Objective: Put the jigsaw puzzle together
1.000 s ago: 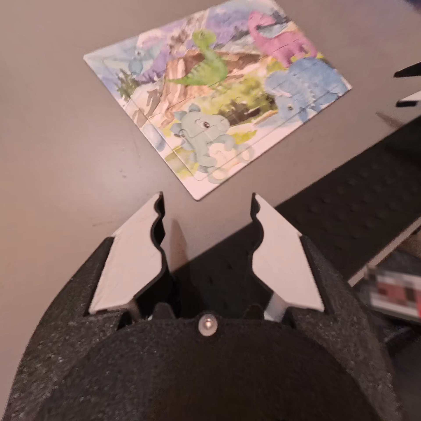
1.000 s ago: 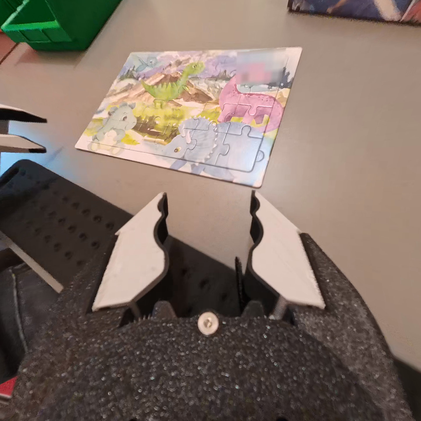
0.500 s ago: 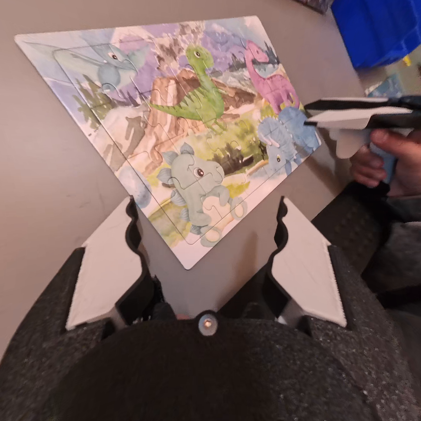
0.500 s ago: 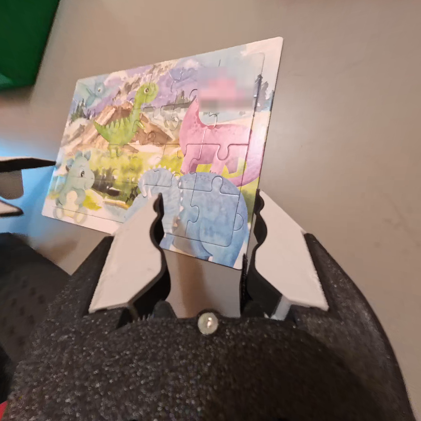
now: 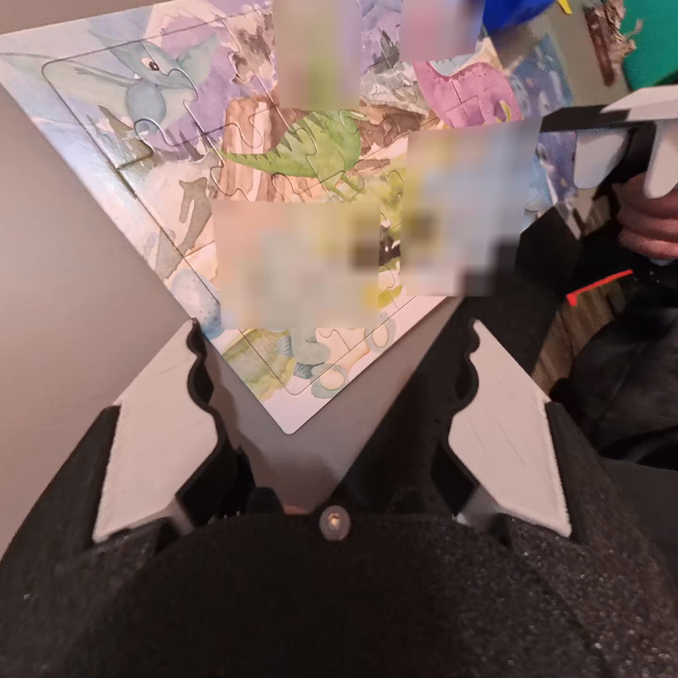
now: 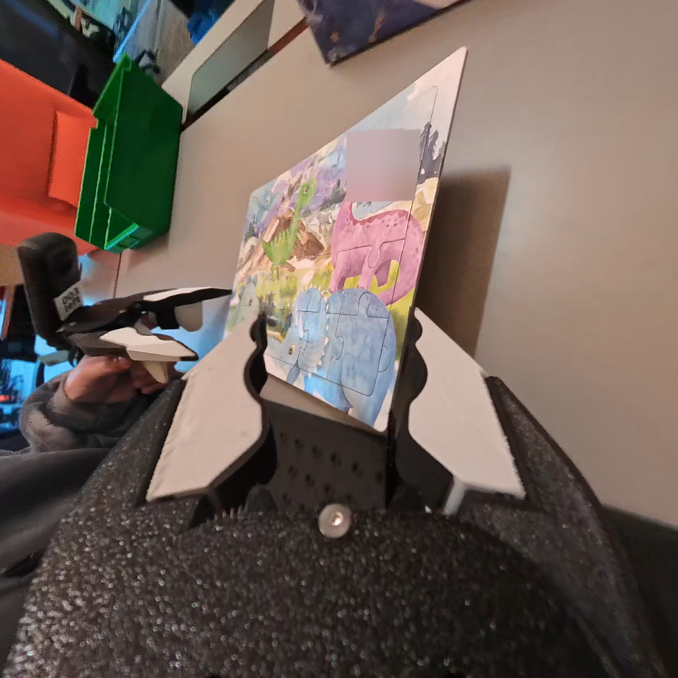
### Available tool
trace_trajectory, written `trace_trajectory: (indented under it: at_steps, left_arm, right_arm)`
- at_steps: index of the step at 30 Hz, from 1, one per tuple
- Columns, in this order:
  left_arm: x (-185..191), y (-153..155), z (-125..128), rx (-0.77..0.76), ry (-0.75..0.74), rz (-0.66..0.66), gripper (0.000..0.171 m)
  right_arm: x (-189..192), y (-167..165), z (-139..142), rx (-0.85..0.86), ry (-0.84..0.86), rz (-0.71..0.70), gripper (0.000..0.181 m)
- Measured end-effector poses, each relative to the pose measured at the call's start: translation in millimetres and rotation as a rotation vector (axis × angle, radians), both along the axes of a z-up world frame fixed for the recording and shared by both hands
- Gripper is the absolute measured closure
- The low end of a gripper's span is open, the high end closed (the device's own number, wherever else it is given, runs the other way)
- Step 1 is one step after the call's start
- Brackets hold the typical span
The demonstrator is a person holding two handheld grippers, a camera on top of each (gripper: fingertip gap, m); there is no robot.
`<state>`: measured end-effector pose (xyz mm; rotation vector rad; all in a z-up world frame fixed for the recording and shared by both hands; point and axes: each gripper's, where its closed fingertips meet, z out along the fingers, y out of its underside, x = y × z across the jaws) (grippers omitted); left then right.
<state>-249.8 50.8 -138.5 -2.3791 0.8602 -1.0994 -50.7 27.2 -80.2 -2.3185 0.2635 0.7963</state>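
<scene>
The puzzle (dinosaur picture, pieces all in) lies on the grey table, filling the upper half of both frames. The left gripper and right gripper are both spread wide at its near corners, grasping nothing.

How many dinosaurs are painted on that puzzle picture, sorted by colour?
On the puzzle:
green dinosaur: 1
pink dinosaur: 1
blue horned dinosaur: 1
pale grey-green dinosaur: 1
pale blue flying one: 1
Total: 5
</scene>
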Motion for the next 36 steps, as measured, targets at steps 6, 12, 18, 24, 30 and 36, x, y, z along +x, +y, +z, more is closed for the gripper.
trace_trajectory:
  at_steps: [6,12,18,24,30,36]
  left_arm:
    - [71.3,-41.6,3.2,-0.027,-0.043,-0.178,0.039]
    - [149.1,-57.6,5.3,-0.062,-0.082,-0.27,0.046]
    - [221.8,-80.0,10.1,-0.088,-0.098,-0.393,0.051]
    - [277.6,-93.8,9.0,-0.083,-0.106,-0.484,0.072]
    - [311.4,-98.5,8.2,-0.102,-0.134,-0.505,0.08]
    - [351.9,-117.6,9.2,-0.081,-0.133,-0.581,0.081]
  right_arm:
    - [74.1,-57.2,15.2,0.021,0.028,-0.15,0.109]
    - [155.6,-92.3,16.9,0.048,0.087,-0.277,0.114]
    - [243.9,-114.9,-0.6,0.035,0.083,-0.354,0.116]
    - [307.5,-135.7,-17.6,0.139,0.108,-0.41,0.124]
    - [298.0,-194.5,2.3,0.3,-0.256,-0.561,0.13]
    - [251.4,-219.8,-30.4,0.22,-0.259,-0.563,0.133]
